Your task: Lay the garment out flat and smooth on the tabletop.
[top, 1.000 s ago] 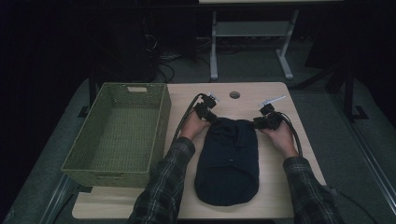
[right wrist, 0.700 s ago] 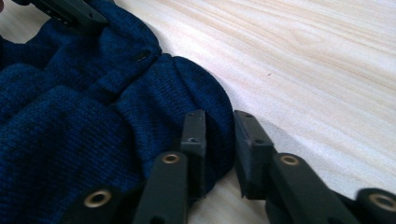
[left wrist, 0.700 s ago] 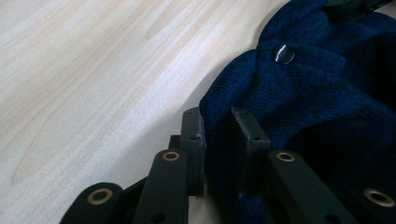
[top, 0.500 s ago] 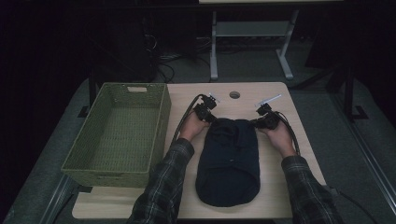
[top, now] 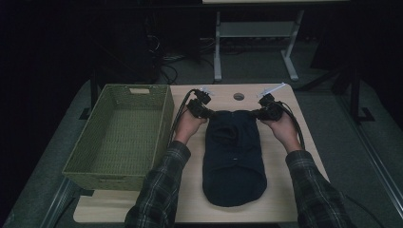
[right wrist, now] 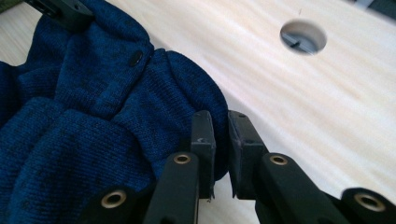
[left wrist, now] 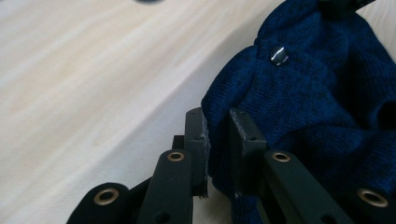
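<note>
Two grippers pinch the far corners of a dark blue knit garment (top: pixel 233 156), one at each side. The left gripper (top: pixel 203 110) has its jaws clenched on a fold of the knit at the garment's far left corner; in the left gripper view (left wrist: pixel 217 140) the fabric is squeezed between the two black jaws, which have just been closing onto it. The right gripper (top: pixel 264 113) grasps the far right corner in the same way; in the right gripper view (right wrist: pixel 220 140) a bulge of knit sits pressed between its jaws, which have likewise just been closing on the cloth.

A small metal snap (left wrist: pixel 279 55) shows on the garment near the left gripper. The rest of the garment lies flat on the tabletop (top: pixel 285 199), running from the grippers toward the person, its rounded near end close to the near edge. Both forearms wear plaid sleeves (top: pixel 159 190).

A green woven basket (top: pixel 119 137) stands on the left part of the tabletop, just beside the left hand. A round hole (top: pixel 238 96) in the tabletop lies beyond the garment, between the two grippers.
</note>
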`<action>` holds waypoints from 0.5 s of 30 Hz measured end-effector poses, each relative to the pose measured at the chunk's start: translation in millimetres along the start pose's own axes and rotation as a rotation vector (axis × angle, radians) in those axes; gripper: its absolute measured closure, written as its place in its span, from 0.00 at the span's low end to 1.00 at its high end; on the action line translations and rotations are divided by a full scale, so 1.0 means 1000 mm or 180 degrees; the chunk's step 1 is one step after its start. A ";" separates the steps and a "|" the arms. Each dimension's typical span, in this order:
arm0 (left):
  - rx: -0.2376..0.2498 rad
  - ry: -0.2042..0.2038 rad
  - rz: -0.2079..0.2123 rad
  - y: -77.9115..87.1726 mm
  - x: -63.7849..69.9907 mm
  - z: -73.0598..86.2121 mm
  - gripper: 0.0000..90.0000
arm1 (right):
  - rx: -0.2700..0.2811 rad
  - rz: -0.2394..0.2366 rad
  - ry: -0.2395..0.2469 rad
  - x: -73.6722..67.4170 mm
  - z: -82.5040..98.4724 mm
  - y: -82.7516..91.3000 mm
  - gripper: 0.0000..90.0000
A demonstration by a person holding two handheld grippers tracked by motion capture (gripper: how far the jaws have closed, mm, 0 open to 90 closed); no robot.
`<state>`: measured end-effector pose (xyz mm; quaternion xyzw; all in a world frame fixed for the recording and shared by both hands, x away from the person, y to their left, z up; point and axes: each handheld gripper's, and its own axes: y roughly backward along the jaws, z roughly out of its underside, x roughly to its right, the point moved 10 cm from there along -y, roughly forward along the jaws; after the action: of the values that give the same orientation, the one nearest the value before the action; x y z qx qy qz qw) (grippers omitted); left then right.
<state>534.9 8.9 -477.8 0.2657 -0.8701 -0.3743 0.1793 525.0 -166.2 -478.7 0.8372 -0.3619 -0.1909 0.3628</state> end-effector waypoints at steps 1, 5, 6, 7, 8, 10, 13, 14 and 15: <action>0.0000 0.0000 0.0000 0.000 0.000 0.000 0.87 | 0.0000 0.0000 0.0000 0.000 0.000 0.000 0.90; 0.0097 -0.0051 -0.0063 0.015 -0.001 -0.009 0.87 | 0.0128 0.0026 0.0064 -0.002 -0.013 0.010 0.90; 0.0119 -0.0068 -0.0074 0.017 0.000 -0.011 0.87 | 0.0131 0.0025 0.0068 -0.002 -0.014 0.011 0.90; 0.0119 -0.0087 -0.0095 0.020 0.000 -0.012 0.87 | 0.0144 0.0030 0.0077 -0.003 -0.016 0.013 0.90; 0.0136 -0.0114 -0.0116 0.023 0.000 -0.015 0.87 | 0.0172 0.0024 0.0076 -0.003 -0.018 0.015 0.90; 0.0190 -0.0140 -0.0143 0.028 0.001 -0.020 0.87 | 0.0223 0.0040 0.0117 -0.003 -0.023 0.020 0.90; 0.0238 -0.0185 -0.0165 0.036 0.001 -0.027 0.87 | 0.0269 0.0052 0.0139 -0.002 -0.029 0.026 0.90; 0.0295 -0.0200 -0.0179 0.044 0.002 -0.034 0.87 | 0.0345 0.0047 0.0132 -0.002 -0.035 0.033 0.90; 0.0315 -0.0241 -0.0207 0.048 0.002 -0.037 0.87 | 0.0356 0.0045 0.0127 -0.002 -0.038 0.036 0.90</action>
<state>536.7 15.3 -417.0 0.2880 -0.8846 -0.3463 0.1206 529.0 -163.9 -426.5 0.8572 -0.3706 -0.1511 0.3240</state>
